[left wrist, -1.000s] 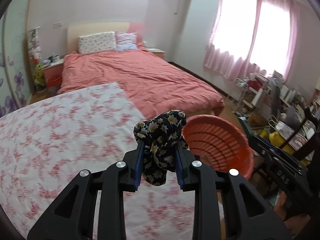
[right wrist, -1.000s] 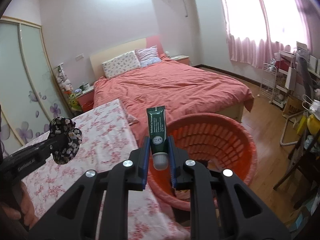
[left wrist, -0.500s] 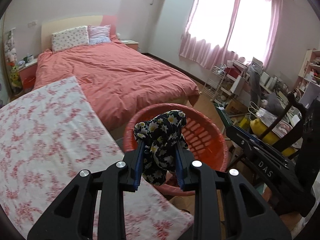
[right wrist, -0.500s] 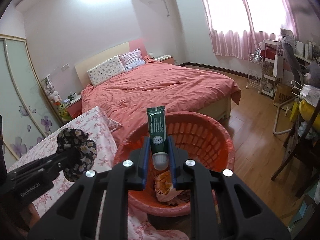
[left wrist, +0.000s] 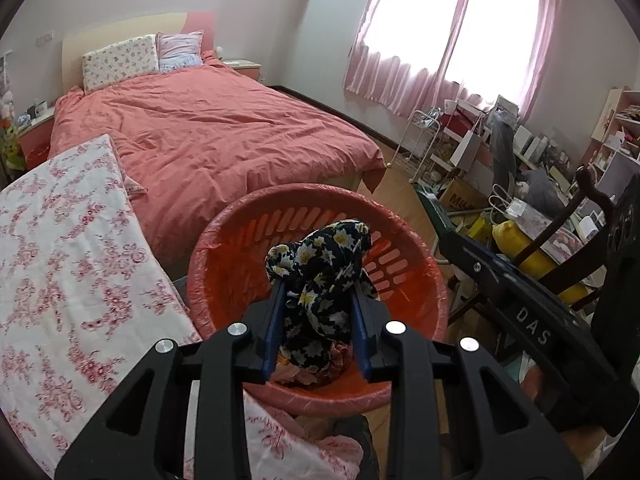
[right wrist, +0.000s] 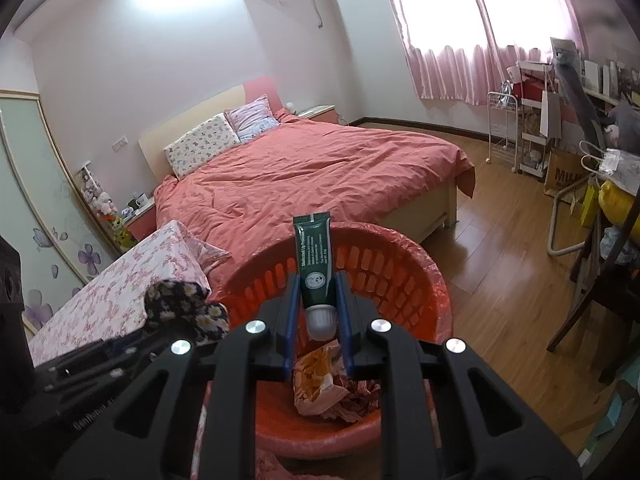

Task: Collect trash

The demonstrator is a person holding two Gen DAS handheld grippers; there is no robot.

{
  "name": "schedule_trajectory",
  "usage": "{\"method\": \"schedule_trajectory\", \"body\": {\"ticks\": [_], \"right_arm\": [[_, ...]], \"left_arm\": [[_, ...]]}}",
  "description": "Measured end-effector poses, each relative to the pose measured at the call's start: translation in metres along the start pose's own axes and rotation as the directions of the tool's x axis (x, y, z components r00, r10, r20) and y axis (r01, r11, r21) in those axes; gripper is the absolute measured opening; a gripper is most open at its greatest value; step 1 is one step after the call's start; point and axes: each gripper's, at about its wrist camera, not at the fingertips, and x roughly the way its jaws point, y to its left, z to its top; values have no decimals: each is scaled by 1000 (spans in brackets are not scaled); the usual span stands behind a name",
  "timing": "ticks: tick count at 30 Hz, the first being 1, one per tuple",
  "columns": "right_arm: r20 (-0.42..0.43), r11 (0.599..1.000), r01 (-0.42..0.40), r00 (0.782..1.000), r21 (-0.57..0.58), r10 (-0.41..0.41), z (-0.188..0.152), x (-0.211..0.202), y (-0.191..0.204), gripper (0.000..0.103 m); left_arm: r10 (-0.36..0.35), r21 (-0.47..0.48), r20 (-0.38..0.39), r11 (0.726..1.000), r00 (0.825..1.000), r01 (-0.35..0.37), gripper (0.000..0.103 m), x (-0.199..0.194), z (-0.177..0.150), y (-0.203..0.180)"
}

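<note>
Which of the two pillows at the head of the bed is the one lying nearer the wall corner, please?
The smaller pink-and-blue pillow. The larger white floral pillow beside it lies towards the wardrobe side.

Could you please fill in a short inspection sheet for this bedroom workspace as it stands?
Surface: table under floral cloth, beside the orange basket.
Job's things: floral scrunchie and green tube above the basket; wrappers inside it.
Clutter: crowded shelves and bags by the window.
Grippers: left gripper jaws opening, scrunchie between them; right gripper holds the tube upright.
Cables: nothing seen.
Surroundings: bed with pink cover, pink curtains, wood floor.
</note>
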Motion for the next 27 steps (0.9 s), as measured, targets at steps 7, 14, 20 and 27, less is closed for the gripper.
{"method": "schedule_trajectory", "body": {"ticks": [7, 14, 20, 27], "right_arm": [[-32, 999, -11, 999, 43, 13, -1, 13, -18, 34], [5, 1000, 20, 1000, 12, -20, -10, -16, -14, 61], [98, 998, 21, 995, -58, -16, -19, -70, 12, 95], [245, 940, 266, 946, -212, -212, -52, -130, 63, 99]], "left_arm": [[43, -19, -43, 999, 998, -44, 56, 12, -8, 8], [101, -37, -18, 994, 995, -102, 64, -18, -20, 24], [201, -30, 105, 980, 974, -199, 87, -86, -36, 37], [344, -108, 216, 939, 914, -328, 100, -161, -74, 49]]}}
